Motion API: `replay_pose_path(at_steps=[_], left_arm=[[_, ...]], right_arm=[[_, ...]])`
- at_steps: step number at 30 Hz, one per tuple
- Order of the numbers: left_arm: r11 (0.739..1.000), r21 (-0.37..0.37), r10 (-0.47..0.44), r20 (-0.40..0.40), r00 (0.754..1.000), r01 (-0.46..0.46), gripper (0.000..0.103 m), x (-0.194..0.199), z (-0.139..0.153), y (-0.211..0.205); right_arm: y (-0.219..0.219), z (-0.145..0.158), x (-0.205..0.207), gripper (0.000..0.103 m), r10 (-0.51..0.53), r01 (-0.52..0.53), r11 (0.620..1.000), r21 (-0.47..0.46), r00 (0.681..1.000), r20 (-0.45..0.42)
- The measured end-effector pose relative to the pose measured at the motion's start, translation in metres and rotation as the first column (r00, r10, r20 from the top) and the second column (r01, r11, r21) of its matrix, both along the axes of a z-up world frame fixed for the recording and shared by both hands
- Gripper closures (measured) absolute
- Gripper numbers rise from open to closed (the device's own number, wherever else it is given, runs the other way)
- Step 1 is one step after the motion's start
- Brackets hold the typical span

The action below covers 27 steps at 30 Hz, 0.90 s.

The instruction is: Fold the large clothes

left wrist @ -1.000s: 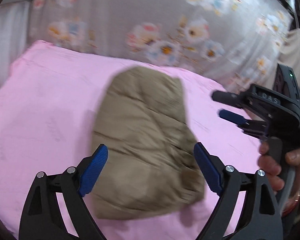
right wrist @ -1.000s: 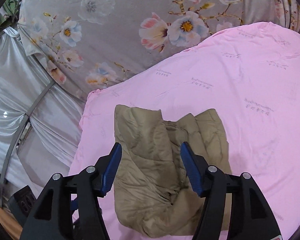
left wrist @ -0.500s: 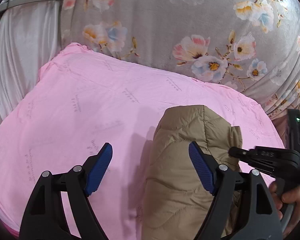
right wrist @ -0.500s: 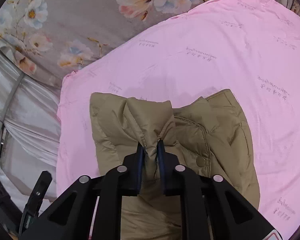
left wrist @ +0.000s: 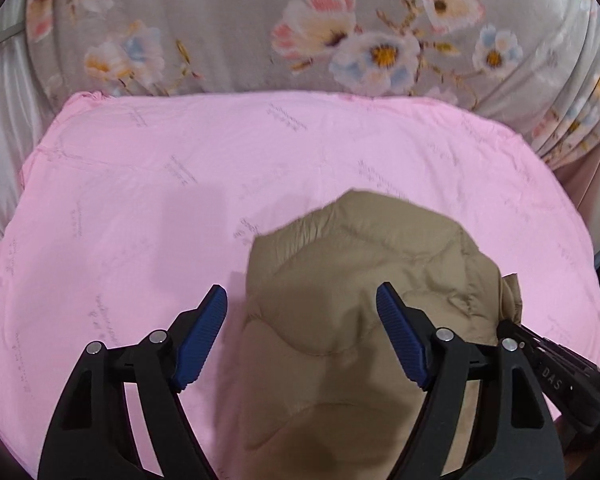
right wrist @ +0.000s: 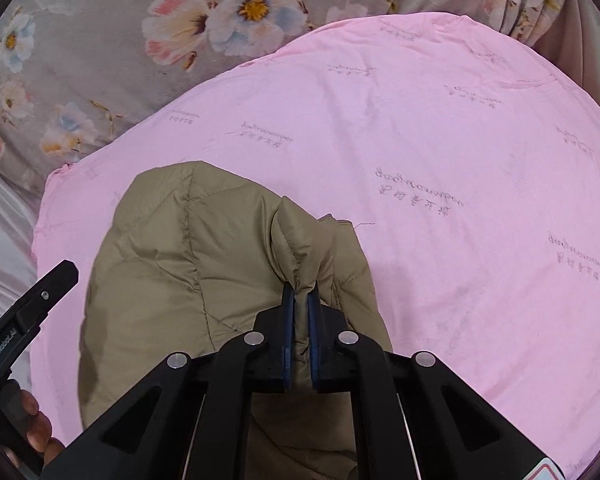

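Observation:
A tan quilted jacket (left wrist: 360, 248) lies bunched on a pink sheet (left wrist: 180, 168). My left gripper (left wrist: 300, 292) hovers over the jacket's left edge. Its jaws are closing but still wide, and the blue pads do not press the cloth between them. My right gripper (right wrist: 300, 288) is shut on a raised fold of the jacket (right wrist: 188, 240), pinched between its blue pads. In the left wrist view the right gripper's body (left wrist: 548, 364) shows at the jacket's right edge. The left gripper's body (right wrist: 28, 304) and a hand (right wrist: 32, 420) show at the lower left of the right wrist view.
The pink sheet (right wrist: 460, 140) spreads wide beyond and to the right of the jacket. A grey floral cloth (left wrist: 260, 32) lies behind the sheet. Silvery fabric (left wrist: 4, 100) runs along the left side.
My right gripper came down and shut on a fold of the jacket. My left gripper swung over to the jacket's left edge and its jaws narrowed a little.

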<state>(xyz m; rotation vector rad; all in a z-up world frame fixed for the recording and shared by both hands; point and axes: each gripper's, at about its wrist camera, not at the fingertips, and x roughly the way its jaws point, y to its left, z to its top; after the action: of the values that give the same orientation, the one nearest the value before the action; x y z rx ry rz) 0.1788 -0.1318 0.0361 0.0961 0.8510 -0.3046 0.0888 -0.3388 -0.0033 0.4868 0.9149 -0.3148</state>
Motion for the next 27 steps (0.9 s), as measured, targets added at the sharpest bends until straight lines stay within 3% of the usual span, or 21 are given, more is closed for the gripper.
replay_pose_path(at_steps=[6,12,27], left_arm=[[1.0,-0.006,0.003,-0.062,0.998,-0.004,0.028,0.013,-0.044,-0.016],[1.0,0.024,0.021,-0.01,1.0,-0.02,0.022,0.011,-0.062,-0.02],[0.999,0.031,0.04,0.064,0.997,-0.042,0.017,0.011,-0.082,-0.022]], right_arm=[[0.002,-0.033,-0.003,0.097,-0.001,0.004,0.997,-0.071,0.999,0.041],[0.01,-0.048,-0.002,0.095,-0.007,0.017,0.991,-0.13,0.997,0.081],[0.002,-0.066,-0.005,0.094,0.003,0.009,0.998,-0.069,0.985,0.173]])
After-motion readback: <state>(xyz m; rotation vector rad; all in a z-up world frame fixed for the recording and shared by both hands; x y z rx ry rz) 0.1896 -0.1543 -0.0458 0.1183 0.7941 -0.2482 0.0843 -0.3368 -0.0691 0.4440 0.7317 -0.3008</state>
